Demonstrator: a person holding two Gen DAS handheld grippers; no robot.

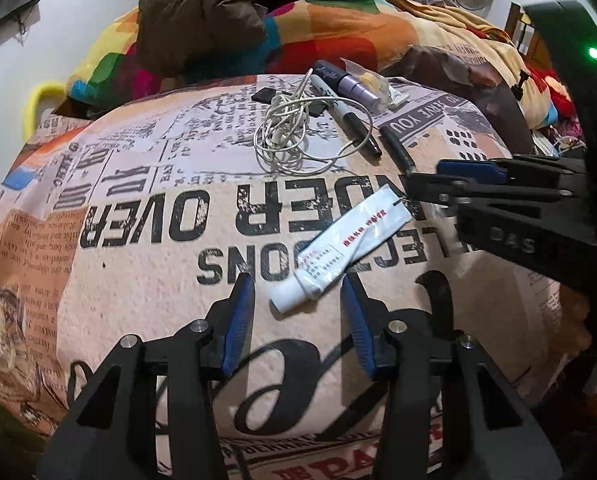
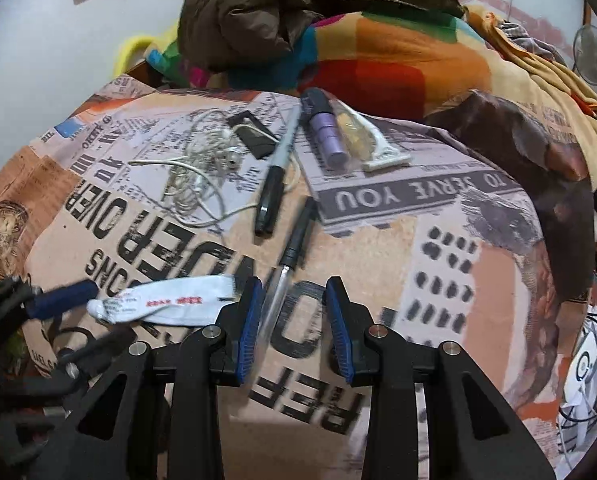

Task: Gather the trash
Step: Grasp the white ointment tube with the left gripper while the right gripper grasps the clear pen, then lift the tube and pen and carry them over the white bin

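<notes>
A squeezed white tube (image 1: 338,250) with red print lies on the newspaper-print bedspread (image 1: 138,280). My left gripper (image 1: 298,292) is open, its blue pads either side of the tube's cap end, just short of it. The tube also shows in the right wrist view (image 2: 166,306). My right gripper (image 2: 292,296) is open over a clear pen with a black cap (image 2: 288,264), whose tip lies between the pads. The right gripper also shows in the left wrist view (image 1: 450,184), by the tube's flat end.
Further back lie tangled white earphones (image 1: 294,132), a black marker (image 1: 350,116), a purple tube (image 1: 350,84), a razor in a clear wrapper (image 2: 374,140) and a small black card (image 2: 254,136). A brown jacket (image 1: 202,12) and colourful blanket (image 1: 338,28) are piled behind.
</notes>
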